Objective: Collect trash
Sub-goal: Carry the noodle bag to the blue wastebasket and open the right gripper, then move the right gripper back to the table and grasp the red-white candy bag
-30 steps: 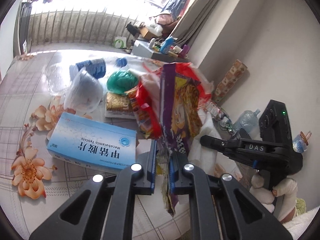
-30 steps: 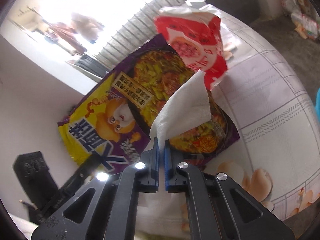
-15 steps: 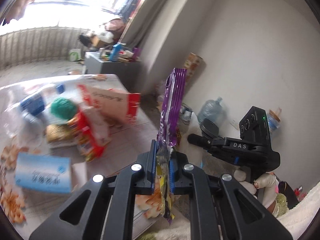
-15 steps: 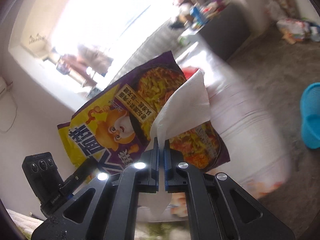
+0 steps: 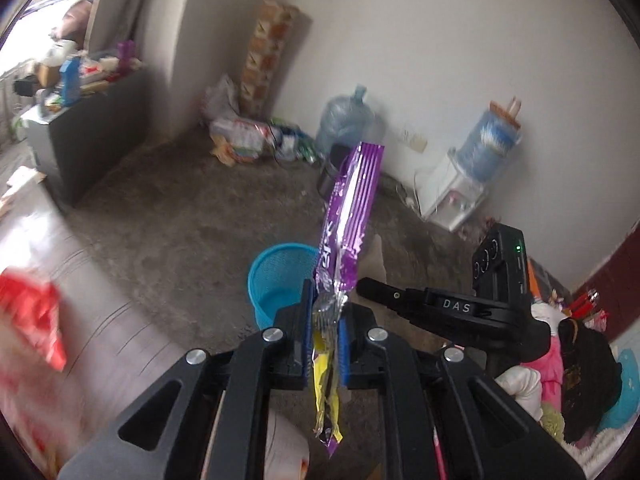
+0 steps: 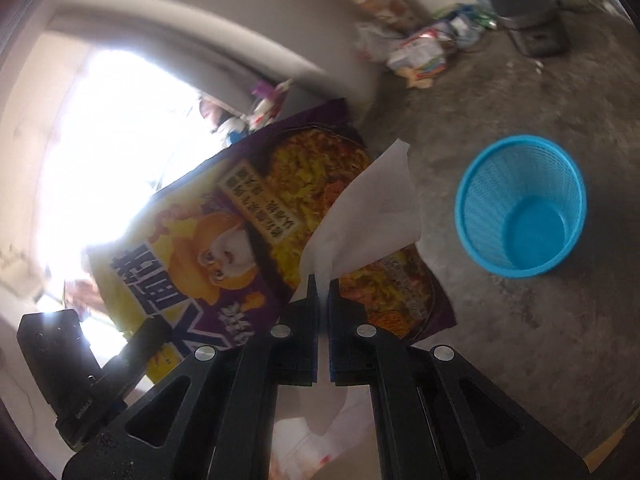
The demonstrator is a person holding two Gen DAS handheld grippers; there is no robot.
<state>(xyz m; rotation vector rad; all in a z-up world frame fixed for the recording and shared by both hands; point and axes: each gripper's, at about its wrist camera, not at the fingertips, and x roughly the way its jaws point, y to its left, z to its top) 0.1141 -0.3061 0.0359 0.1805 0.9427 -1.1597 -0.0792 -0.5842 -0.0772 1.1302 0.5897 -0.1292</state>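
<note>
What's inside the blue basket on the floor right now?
Nothing visible: the right wrist view shows the blue basket's bare bottom. In the left wrist view, the purple wrapper covers part of its rim.

Grey floor [image 5: 168, 224], white wall [image 5: 440, 40]

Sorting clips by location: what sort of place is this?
Likely a lived-in home room: a water dispenser by the wall, a blue wastebasket on bare concrete floor, and a cluttered cabinet.

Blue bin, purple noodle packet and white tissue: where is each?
blue bin [image 6: 520, 208], right wrist view, on its mesh wall.
purple noodle packet [image 5: 350, 216], left wrist view, on its upper edge-on part.
white tissue [image 6: 372, 216], right wrist view, on its middle.
</note>
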